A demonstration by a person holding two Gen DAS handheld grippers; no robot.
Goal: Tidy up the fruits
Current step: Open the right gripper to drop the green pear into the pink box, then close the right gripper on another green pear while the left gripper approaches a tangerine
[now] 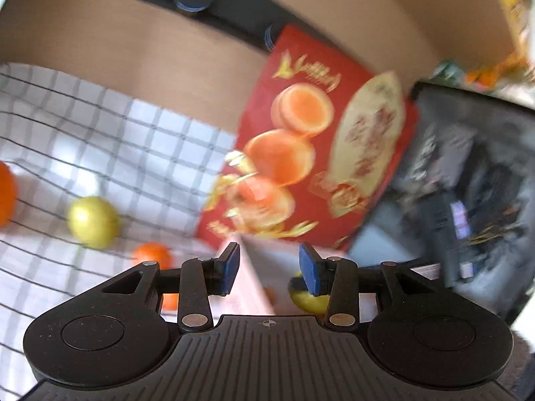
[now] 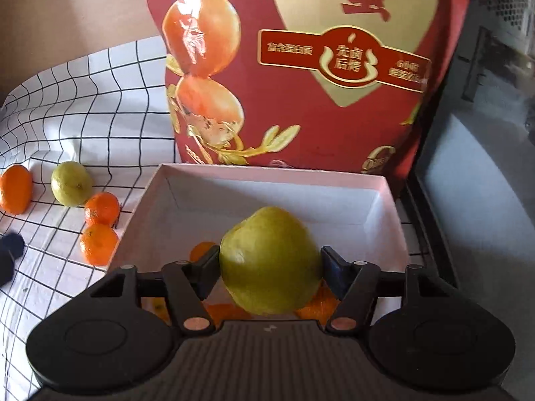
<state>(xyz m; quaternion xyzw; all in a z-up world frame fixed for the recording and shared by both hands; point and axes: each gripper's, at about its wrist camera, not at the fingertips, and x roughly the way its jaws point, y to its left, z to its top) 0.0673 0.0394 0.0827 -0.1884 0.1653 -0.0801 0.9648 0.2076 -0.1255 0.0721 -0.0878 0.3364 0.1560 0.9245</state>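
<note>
Nearest to you, right gripper (image 2: 271, 264): black two-finger tool, jaws standing about halfway apart around one large yellow-green round fruit (image 2: 269, 260); the pads look level with its flanks, and whether they press on it or have let go cannot be told from the wrist view. The fruit sits low over the white shallow cardboard box (image 2: 384, 197), with orange citrus pieces (image 2: 316, 304) showing beneath and beside it inside the box. Judgement: you are at the release step; part the jaws evenly, let the fruit settle among the oranges instead of dropping it, and lift straight up so a pad does not drag it over the rim. Left gripper (image 1: 269, 269): black tool with blue pads, jaws partly open and holding nothing, hanging above the near left corner of the same box; a yellow fruit shows just under its right pad. Next out, on the white cloth with a black grid (image 2: 100, 100) covering the surface: two small orange mandarins (image 2: 102, 209) just beside the box's left wall, one smaller yellow-green fruit (image 2: 72, 183) near them, and one further orange fruit (image 2: 16, 188) at the left edge. These four are left to collect, so send your empty left gripper to the mandarin nearest the box. Farthest: tall red printed carton with gold lettering (image 2: 301, 100), upright behind the box; keep clear of it.
</note>
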